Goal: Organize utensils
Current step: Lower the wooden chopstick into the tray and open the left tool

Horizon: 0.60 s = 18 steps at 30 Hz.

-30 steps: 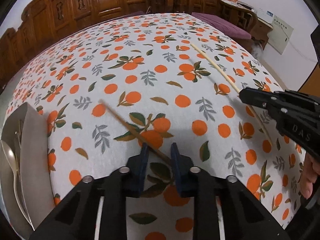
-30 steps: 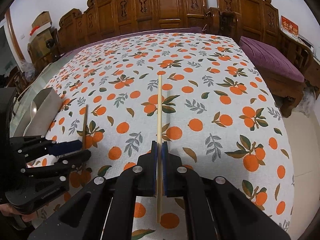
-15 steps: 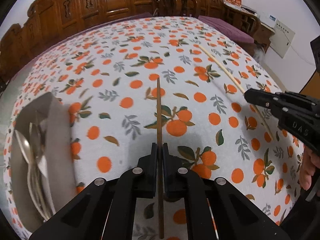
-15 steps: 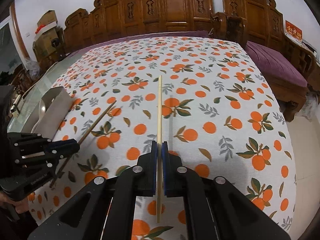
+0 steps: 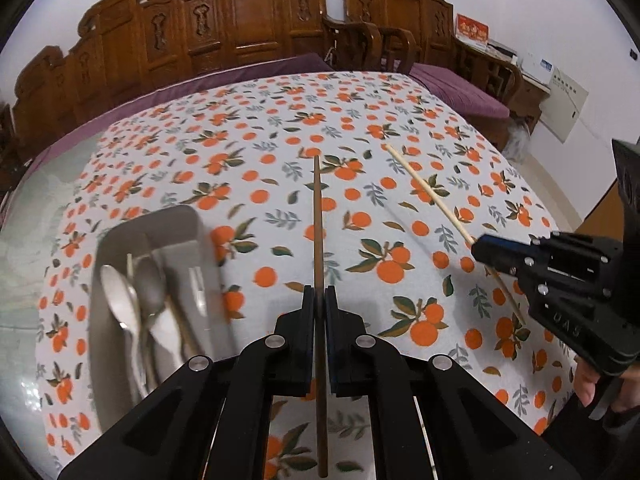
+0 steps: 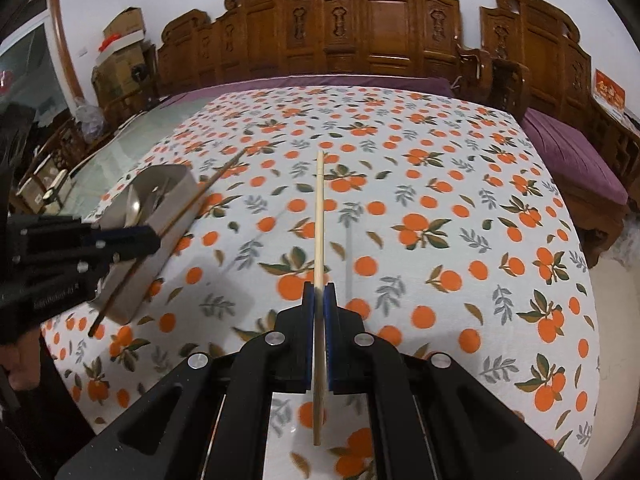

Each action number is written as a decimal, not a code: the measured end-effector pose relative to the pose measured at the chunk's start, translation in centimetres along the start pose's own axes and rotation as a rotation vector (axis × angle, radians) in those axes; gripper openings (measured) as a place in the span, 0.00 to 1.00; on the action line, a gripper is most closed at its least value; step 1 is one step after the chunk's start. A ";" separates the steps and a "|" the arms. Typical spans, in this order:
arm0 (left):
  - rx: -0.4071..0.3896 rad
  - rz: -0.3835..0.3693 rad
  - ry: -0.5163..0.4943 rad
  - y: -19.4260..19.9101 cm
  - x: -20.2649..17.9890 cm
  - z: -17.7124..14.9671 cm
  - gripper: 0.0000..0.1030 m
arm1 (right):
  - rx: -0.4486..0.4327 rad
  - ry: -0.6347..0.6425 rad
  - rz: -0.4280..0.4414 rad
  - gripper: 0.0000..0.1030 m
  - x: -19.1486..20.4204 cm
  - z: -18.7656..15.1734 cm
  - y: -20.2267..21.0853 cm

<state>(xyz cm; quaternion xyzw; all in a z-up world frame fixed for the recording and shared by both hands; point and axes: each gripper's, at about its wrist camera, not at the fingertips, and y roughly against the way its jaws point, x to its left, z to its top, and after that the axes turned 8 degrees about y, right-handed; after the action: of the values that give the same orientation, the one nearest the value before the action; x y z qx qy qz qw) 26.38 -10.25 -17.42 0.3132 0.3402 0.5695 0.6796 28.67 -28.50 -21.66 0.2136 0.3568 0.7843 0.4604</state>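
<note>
My left gripper is shut on a dark brown chopstick and holds it above the cloth, just right of a grey utensil tray with spoons in it. My right gripper is shut on a pale wooden chopstick, held above the table middle. The pale chopstick and right gripper show at the right of the left wrist view. The left gripper, dark chopstick and tray show at the left of the right wrist view.
The table wears a white cloth with orange fruit print. Carved wooden benches with purple cushions stand behind and to the right. A glass-topped surface lies to the left of the cloth.
My left gripper closed on the dark chopstick, lifted it off the cloth and moved toward the tray. My right gripper kept its hold on the pale chopstick and rose a little.
</note>
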 end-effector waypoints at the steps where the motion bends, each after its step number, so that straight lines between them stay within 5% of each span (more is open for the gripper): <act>1: -0.002 -0.002 0.000 0.3 0.3 0.1 0.04 | 0.000 0.004 -0.001 0.05 0.3 0.2 0.3; 18: 0.004 -0.020 -0.002 1.9 7.0 1.1 0.04 | -0.049 0.023 0.058 0.05 5.9 5.3 2.9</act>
<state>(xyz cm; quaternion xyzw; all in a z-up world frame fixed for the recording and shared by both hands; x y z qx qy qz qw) 27.05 -3.06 -16.05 0.3116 0.3435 0.5617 0.6851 27.70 -22.35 -16.01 0.2033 0.3363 0.8083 0.4384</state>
